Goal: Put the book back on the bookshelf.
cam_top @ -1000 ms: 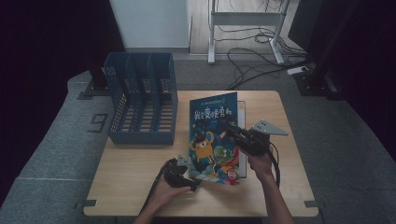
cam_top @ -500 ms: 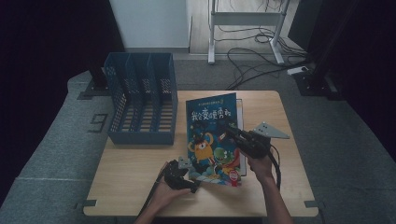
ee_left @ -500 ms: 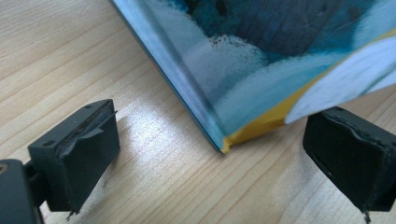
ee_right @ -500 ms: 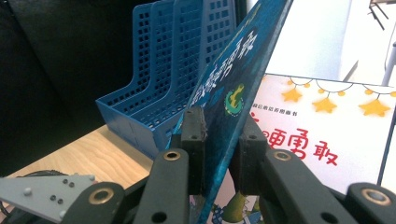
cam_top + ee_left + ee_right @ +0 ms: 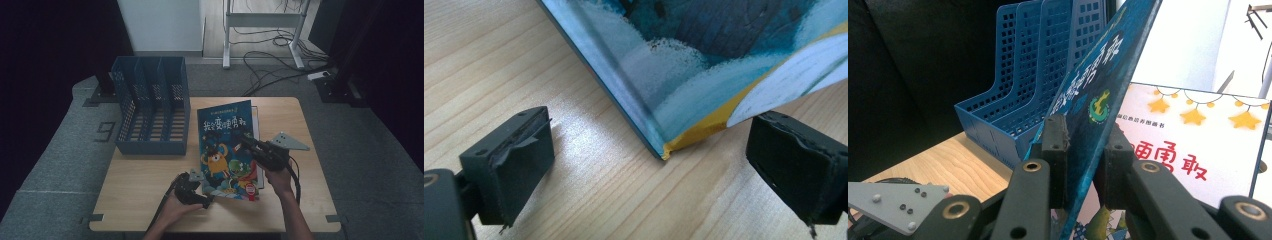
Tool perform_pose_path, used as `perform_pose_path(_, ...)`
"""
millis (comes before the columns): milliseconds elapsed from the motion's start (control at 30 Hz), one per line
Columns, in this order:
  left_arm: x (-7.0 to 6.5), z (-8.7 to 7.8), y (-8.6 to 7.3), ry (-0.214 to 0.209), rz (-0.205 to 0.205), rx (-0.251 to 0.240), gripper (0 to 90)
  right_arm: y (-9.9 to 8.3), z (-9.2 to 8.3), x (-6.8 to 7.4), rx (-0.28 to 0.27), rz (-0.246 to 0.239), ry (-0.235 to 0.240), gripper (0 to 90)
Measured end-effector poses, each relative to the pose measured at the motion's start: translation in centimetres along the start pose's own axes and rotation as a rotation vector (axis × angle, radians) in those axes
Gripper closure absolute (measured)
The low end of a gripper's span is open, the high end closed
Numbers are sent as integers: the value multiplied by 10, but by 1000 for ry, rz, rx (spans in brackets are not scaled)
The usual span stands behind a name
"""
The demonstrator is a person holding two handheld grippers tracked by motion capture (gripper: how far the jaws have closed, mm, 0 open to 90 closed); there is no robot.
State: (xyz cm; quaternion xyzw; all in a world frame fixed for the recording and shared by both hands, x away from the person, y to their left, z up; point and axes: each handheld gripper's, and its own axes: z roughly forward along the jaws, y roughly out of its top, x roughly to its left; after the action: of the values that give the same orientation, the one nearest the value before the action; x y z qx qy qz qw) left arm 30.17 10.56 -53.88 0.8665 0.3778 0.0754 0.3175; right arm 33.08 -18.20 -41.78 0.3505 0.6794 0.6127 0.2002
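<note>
Tilting the picture book (image 5: 226,145) up off the book beneath (image 5: 1198,145) goes best if the right gripper (image 5: 250,142), clamped on its right edge, holds firm while the left gripper (image 5: 202,199), jaws spread around the near-left corner, steadies that pivot toward the blue file rack (image 5: 150,112).

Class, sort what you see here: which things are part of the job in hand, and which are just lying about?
In the job:
picture book, tilted up
right gripper, clamped on its cover
left gripper, open at its corner
blue file rack, probably

Lying about:
second book underneath
floor cables
</note>
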Motion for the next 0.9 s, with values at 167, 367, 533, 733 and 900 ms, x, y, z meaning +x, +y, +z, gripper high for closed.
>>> perform_pose_path(167,-3,3,0,28,12,-2,44,-1,-1,0,-4,-2,3,766)
perform_pose_path(367,-1,6,4,30,6,-8,40,4,2,0,10,-19,-9,764)
perform_pose_path(533,5,9,11,32,-10,-8,40,12,11,-1,20,-37,-11,767)
perform_pose_path(733,7,10,11,37,-9,-11,39,14,12,1,9,-40,0,773)
perform_pose_path(900,5,10,11,45,-4,-7,39,12,5,5,4,-50,6,776)
